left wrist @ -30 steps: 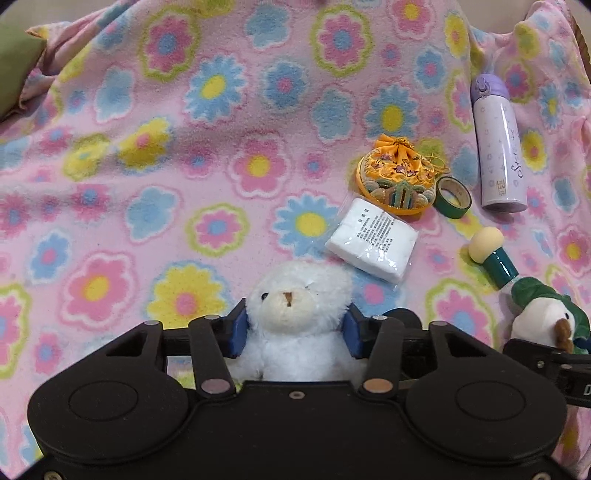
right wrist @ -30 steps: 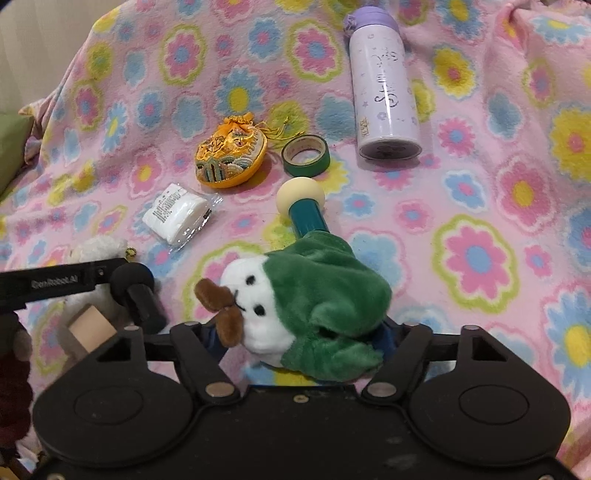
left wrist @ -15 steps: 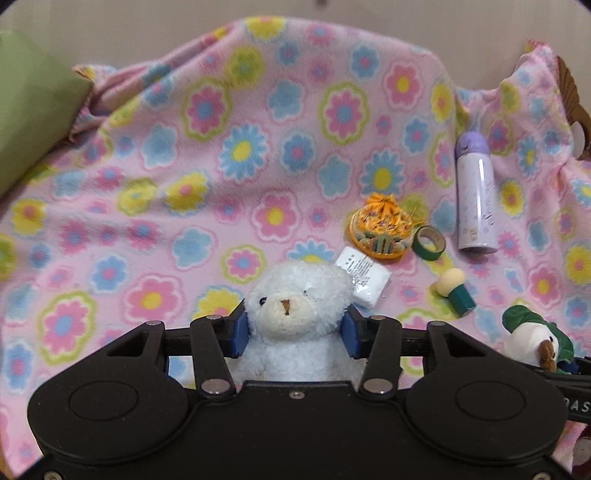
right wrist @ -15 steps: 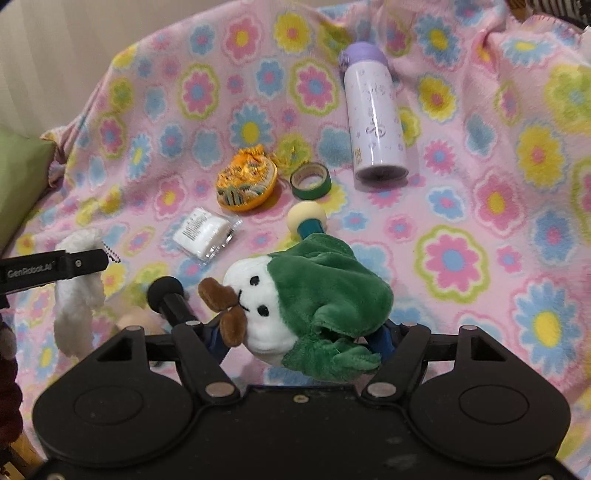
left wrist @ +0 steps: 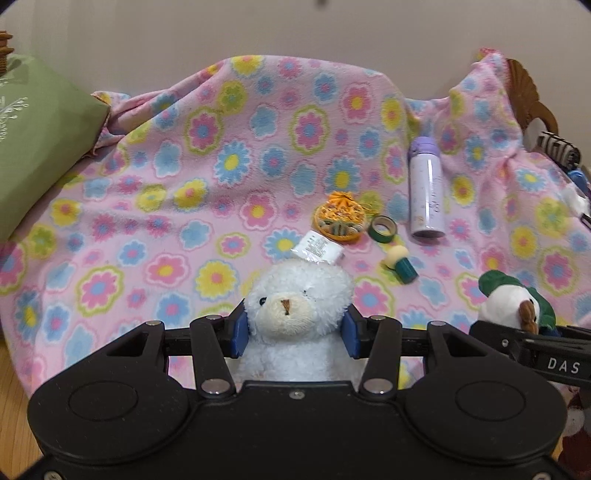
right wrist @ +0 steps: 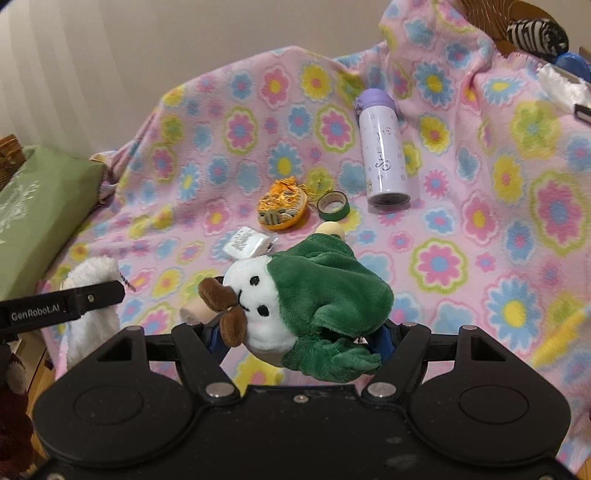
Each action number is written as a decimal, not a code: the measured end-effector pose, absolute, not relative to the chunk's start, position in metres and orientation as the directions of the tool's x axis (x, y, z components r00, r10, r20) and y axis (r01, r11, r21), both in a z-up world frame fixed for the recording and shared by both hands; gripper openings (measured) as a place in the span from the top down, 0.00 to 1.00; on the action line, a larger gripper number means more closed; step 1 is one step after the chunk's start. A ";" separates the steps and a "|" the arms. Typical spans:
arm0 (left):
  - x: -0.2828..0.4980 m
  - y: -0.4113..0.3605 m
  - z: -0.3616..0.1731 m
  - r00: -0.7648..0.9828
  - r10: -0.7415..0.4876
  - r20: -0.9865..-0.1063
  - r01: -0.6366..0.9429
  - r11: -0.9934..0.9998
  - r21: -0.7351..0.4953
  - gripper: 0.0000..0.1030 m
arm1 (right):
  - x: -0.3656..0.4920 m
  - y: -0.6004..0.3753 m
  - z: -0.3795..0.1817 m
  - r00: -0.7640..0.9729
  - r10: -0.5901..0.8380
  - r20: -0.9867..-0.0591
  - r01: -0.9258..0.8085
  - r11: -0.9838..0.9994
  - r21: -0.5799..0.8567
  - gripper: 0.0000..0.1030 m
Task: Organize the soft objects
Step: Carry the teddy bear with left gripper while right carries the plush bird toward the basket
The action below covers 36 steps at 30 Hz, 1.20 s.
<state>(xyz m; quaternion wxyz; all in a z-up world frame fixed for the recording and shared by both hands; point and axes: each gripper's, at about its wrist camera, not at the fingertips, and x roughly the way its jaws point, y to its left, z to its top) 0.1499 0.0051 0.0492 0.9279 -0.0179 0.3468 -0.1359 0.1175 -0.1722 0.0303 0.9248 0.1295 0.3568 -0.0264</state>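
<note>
Your left tool (left wrist: 294, 328) is clenched on a white teddy bear (left wrist: 297, 306), its blue pads (left wrist: 239, 329) pressed into both sides of the head; the bear's lower body is hidden behind the tool's black housing. Your right tool (right wrist: 301, 338) grips a green-and-white plush bird (right wrist: 310, 299) lying sideways, and the plush covers the pads almost completely. Both toys hang above a pink flowered blanket (left wrist: 155, 206).

On the blanket lie a lilac bottle (right wrist: 382, 155), a roll of green tape (right wrist: 333, 205), an orange pouch (right wrist: 282, 206) and a white packet (right wrist: 249, 242). A cream-topped teal peg (left wrist: 400, 264) shows whole in the left view only; the bird hides most of it in the right. At the right edge, a striped item (right wrist: 535, 35) sits in what may be a wicker basket, cut off.
</note>
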 end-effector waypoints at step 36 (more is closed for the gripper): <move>0.016 0.004 0.017 0.656 -0.281 -0.701 0.180 0.960 -0.216 0.53 | -0.030 -0.135 0.024 0.669 0.211 -0.713 -0.004 0.960 0.281 0.30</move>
